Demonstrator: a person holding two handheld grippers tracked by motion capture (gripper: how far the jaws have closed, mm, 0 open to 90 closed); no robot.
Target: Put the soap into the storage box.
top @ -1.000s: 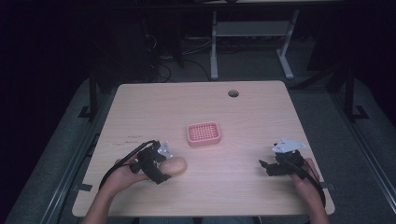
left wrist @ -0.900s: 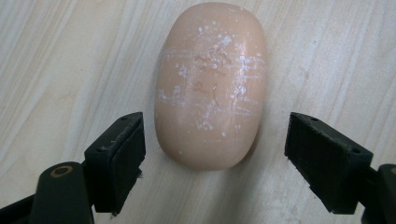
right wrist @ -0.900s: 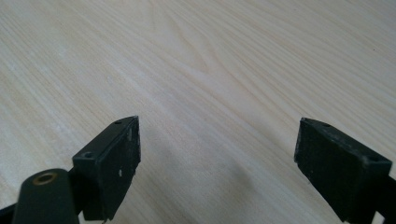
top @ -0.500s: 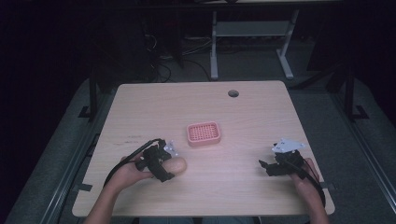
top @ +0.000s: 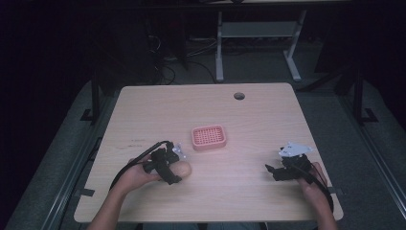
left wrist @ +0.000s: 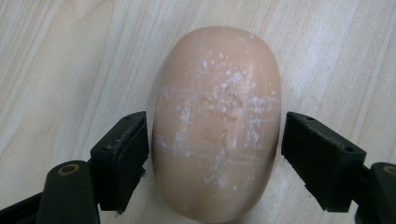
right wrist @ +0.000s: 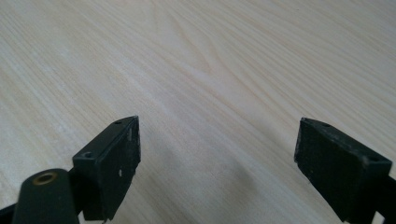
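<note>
**Soap bar framed for the pick-up**

The left gripper [left wrist: 215, 154] straddles a peach soap bar [left wrist: 217, 123] lying on the wooden table [top: 249, 120], jaws spread, barely touching its sides. The pink soap dish [top: 208, 137] waits nearby. The right gripper [right wrist: 217, 163] idles, jaws apart. Next, seemingly: squeeze, lift, carry to the dish.

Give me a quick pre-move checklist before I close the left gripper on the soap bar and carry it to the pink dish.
1. Soap bar lies between the left gripper jaws: ok.
2. Jaws closed on it: not ok; one pad looks against it, a small gap shows at the other.
3. Soap lies flat on the table: ok.
4. Pink dish is unoccupied: ok.
5. Path from soap to dish is free: ok.
6. Right gripper is open, holding nothing, off to the side: ok.
</note>
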